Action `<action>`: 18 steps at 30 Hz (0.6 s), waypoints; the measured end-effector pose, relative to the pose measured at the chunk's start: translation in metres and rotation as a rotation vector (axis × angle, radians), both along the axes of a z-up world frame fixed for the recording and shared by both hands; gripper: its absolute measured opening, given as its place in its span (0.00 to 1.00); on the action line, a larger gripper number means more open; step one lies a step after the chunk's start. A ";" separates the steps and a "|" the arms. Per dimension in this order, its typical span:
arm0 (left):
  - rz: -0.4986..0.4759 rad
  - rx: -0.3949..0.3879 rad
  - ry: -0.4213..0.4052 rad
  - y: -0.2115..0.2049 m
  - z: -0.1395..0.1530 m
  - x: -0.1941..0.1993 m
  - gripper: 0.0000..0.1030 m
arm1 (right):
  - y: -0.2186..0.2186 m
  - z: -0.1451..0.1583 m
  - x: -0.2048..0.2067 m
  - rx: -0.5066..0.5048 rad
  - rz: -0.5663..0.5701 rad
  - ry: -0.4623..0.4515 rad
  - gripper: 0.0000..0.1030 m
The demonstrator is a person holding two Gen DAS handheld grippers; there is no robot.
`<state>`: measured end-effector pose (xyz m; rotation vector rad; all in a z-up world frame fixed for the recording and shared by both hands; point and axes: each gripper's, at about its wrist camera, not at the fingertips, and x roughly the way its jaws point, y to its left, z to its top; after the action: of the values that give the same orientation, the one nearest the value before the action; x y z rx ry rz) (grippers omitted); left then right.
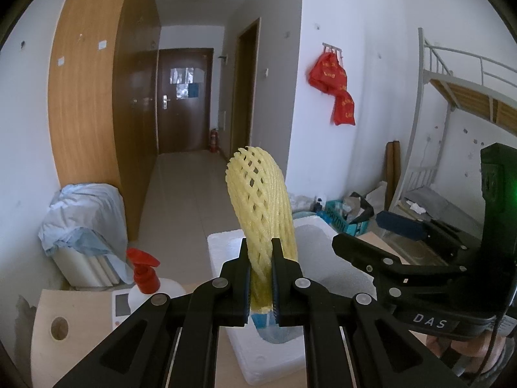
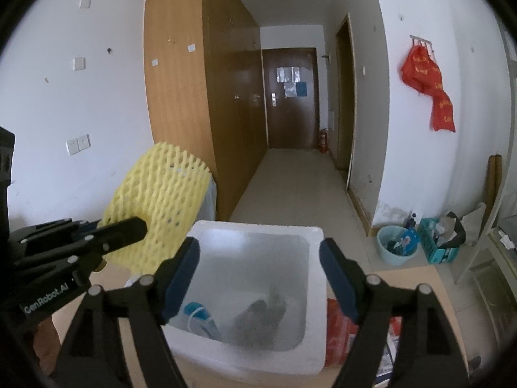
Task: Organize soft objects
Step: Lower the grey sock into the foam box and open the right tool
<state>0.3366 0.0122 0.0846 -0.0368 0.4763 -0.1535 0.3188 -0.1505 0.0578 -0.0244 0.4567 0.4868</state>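
Observation:
My left gripper point(image 1: 261, 258) is shut on a yellow foam net sleeve point(image 1: 260, 200), held upright above the table. It also shows in the right wrist view point(image 2: 161, 207), at the left of the white foam box point(image 2: 318, 307). My right gripper point(image 2: 258, 278) is open and empty, its fingers either side of the box's opening. Inside the box lie a blue and white soft item point(image 2: 202, 317) and a dark soft item point(image 2: 261, 313). In the left wrist view the right gripper point(image 1: 381, 242) reaches in from the right over the foam box point(image 1: 223, 245).
A spray bottle with a red top point(image 1: 145, 278) stands on the wooden table point(image 1: 45, 310) at the left. A red packet point(image 2: 337, 329) lies right of the box. On the floor stand a light blue bin point(image 2: 395, 245) and a teal carton point(image 2: 436, 242).

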 end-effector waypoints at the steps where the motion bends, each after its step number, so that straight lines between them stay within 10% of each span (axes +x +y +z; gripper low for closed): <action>1: -0.003 0.000 0.001 0.000 0.000 0.000 0.10 | 0.000 0.000 0.000 0.002 0.001 0.001 0.78; 18: -0.064 -0.001 0.014 -0.007 -0.013 0.008 0.10 | -0.014 0.011 -0.007 0.047 -0.062 0.001 0.95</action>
<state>0.3445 0.0056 0.0719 -0.0233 0.4920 -0.2160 0.3113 -0.1641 0.0691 0.0347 0.4452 0.4366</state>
